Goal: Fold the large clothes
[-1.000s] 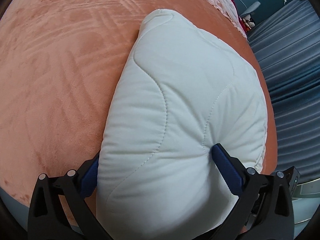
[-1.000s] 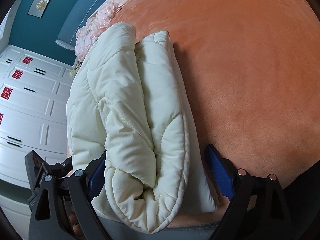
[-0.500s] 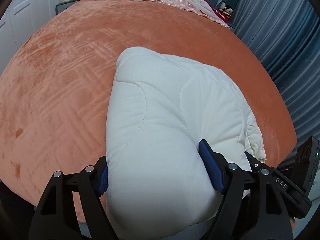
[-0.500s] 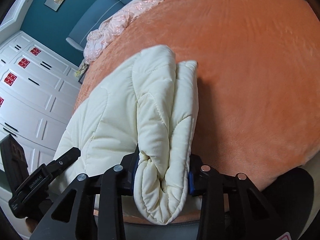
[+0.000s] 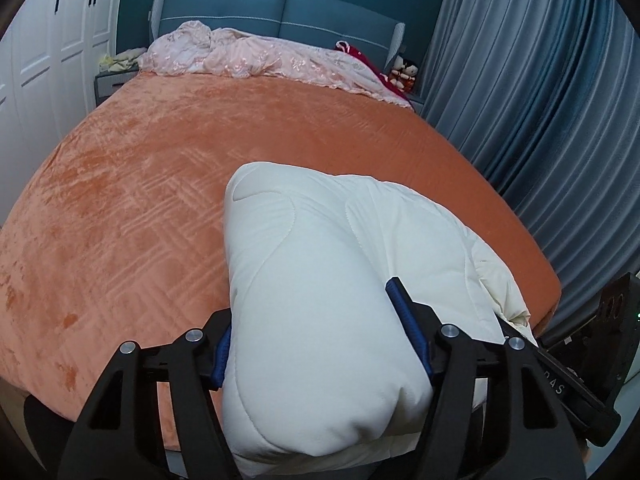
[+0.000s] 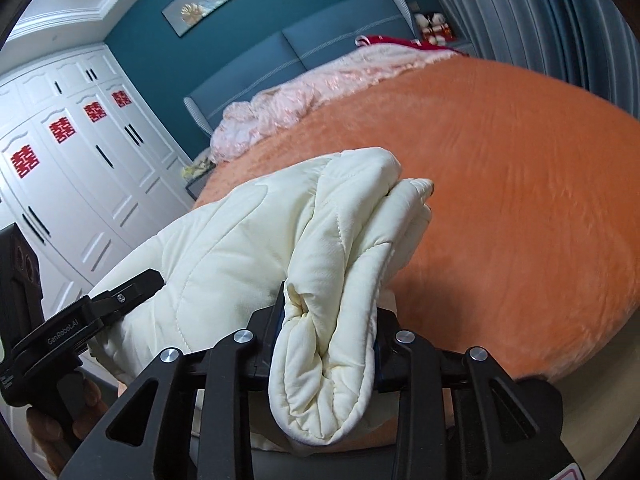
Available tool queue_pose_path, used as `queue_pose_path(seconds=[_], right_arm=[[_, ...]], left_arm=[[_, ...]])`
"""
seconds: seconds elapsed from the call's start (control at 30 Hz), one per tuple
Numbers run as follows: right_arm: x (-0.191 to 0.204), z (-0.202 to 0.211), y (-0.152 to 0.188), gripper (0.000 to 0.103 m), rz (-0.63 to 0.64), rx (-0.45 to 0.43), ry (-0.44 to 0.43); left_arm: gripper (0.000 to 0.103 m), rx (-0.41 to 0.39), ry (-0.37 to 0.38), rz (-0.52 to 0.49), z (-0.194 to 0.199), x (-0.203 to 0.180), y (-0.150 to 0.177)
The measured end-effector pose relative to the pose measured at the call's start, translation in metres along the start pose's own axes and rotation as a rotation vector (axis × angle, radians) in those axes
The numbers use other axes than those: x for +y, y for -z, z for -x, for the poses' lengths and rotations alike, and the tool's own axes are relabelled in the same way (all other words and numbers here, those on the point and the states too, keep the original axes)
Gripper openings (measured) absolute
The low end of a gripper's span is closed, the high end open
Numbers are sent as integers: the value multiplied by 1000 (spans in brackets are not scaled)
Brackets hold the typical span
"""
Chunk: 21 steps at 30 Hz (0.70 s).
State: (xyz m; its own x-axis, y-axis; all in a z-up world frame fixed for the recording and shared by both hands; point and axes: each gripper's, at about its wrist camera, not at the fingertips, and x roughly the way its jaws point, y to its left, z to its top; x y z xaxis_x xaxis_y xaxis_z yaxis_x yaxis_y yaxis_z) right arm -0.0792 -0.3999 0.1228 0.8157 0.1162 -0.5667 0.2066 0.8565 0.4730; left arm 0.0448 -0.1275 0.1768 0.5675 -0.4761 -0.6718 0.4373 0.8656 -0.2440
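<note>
A cream quilted padded garment (image 5: pixel 320 280), folded into a thick bundle, lies at the near edge of an orange bed (image 5: pixel 140 184). My left gripper (image 5: pixel 320 320) is closed on the bundle's thick folded end, its blue pads pressed into both sides. My right gripper (image 6: pixel 328 320) is shut tight on the other end of the garment (image 6: pixel 248 240), where the layered edges bunch between the jaws. The left gripper also shows in the right wrist view (image 6: pixel 80 320) at the left, gripping the same bundle.
A pink bedspread (image 5: pixel 260 60) is bunched at the blue headboard (image 5: pixel 280 8). Blue-grey curtains (image 5: pixel 540 100) hang on the right of the bed. White wardrobes (image 6: pixel 72 168) stand on the left. The orange cover (image 6: pixel 500 180) stretches beyond the garment.
Both grippers have closed on the garment's ends, the right one from wide open to tight. Both cameras have tilted up, so the bundle is raised at the bed's near edge.
</note>
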Motion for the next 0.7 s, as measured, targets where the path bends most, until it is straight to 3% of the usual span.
queue_pose_path(seconds=[0.33,0.7], right_arm=[[75,50,-47,31,207,-232,-28],[165,67,-101,31,402,-438,-140]], left_arm=[[63,-254,56,-70,85,-3,-45],[63,-546,50,-131,162,44,-100]])
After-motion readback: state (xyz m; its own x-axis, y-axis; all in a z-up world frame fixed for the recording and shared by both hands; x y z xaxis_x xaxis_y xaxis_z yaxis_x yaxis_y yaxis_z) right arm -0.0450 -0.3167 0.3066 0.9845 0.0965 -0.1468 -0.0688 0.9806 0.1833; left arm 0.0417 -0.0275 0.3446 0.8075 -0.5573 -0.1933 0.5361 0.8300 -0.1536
